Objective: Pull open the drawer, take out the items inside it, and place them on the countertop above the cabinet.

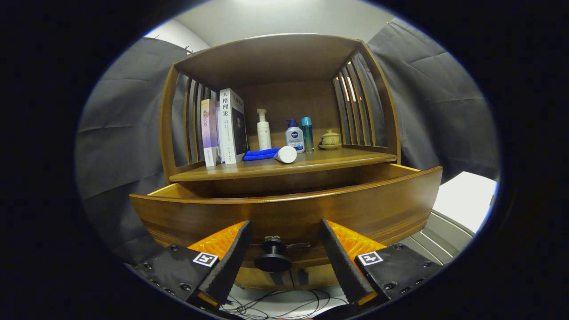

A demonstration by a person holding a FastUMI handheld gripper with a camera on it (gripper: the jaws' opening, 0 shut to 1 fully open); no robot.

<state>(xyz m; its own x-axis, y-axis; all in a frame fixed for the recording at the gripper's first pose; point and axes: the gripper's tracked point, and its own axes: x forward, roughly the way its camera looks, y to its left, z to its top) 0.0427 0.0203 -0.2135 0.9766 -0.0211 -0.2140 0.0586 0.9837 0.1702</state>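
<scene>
The wooden drawer (284,213) of the cabinet stands pulled out toward me, its curved front just ahead of my fingers. Its black round knob (272,260) sits between my two fingers without either pad touching it. My gripper (284,253) is open, with black ribbed pads (235,258) and orange backs. The drawer's inside is hidden behind its front. On the countertop (351,156) above lie a blue cloth (262,154) and a white tube (285,154) on its side.
On the countertop stand two books (224,129) at the left, a white pump bottle (263,130), a blue-and-white bottle (294,136), a teal bottle (307,133) and a small lidded pot (330,138). Slatted shelf sides flank them. Cables (275,306) lie on the floor below.
</scene>
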